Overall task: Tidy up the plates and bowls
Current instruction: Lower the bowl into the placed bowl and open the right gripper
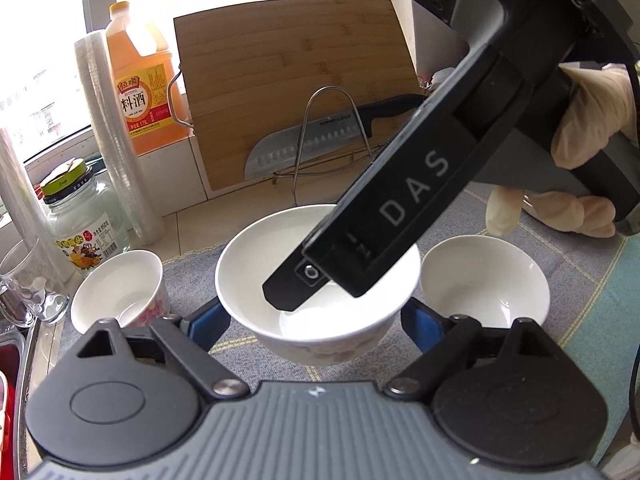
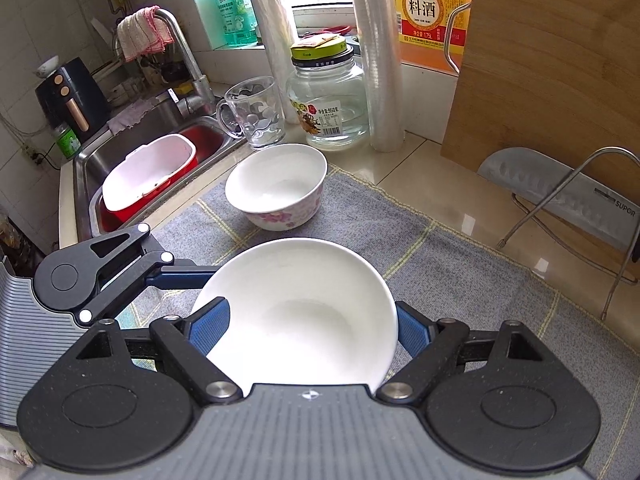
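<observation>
**White bowls lined up on the grey mat**

White floral bowl (image 1: 120, 292) sits left. Centre bowl (image 1: 316, 280) sits between the left gripper's (image 1: 316, 320) spread fingers, and the right gripper (image 1: 320, 284) reaches inside, open. Plain bowl (image 1: 484, 284) rests right on the desk (image 1: 192, 216).

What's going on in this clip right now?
A person in pale gloves is sorting bowls on a grey mat by the sink. Both grippers are open around the middle white bowl: the left gripper brackets it from its own side, and the right gripper has it between its blue fingers. A floral bowl sits nearer the sink, and another white bowl sits on the opposite side.
</observation>
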`<state>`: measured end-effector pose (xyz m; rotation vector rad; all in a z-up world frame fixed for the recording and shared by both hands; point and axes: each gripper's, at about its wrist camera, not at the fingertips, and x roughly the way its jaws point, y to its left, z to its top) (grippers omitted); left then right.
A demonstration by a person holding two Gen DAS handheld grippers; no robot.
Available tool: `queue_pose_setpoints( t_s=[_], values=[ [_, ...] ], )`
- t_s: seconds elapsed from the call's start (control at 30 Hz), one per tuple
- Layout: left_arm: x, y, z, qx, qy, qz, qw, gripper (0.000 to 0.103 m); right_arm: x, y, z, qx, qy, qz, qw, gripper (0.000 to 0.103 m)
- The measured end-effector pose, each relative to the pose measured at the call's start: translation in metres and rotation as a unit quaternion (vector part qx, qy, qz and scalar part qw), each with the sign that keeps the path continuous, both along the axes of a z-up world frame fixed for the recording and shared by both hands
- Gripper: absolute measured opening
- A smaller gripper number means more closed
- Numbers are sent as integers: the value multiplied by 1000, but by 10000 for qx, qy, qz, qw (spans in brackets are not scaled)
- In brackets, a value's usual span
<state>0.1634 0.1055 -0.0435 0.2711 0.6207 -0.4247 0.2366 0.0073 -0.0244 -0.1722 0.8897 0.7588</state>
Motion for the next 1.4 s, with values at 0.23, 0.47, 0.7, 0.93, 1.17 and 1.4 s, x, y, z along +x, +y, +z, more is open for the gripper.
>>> queue_pose_setpoints(
  t_s=[0.23,0.47,0.7,0.93,1.17,1.4],
  values=[
    [-14,-7,6,-25,-25,-211,9998,91,-22,-10,6,-1,-69,-156,9999,91],
    [-16,-22,10,-100,-80,-575,9983,91,-38,-29,13,-43,-230,-472,9986,92],
    [-16,-42,9,-198,-78,-1001,9948,91,-50,-58,12,-24,-260,-939,9952,92],
    [-14,-60,4,-209,-25,-1262,9918,91,-56,-78,11,-81,-231,-1212,9923,92],
    [-7,-69,-6,-268,189,-1398,9896,91,-59,-87,3,-183,-92,-1349,9906,92],
    [-10,-75,-12,-194,328,-1486,9882,91,-59,-95,-8,-160,68,-1430,9896,92]
  ],
)
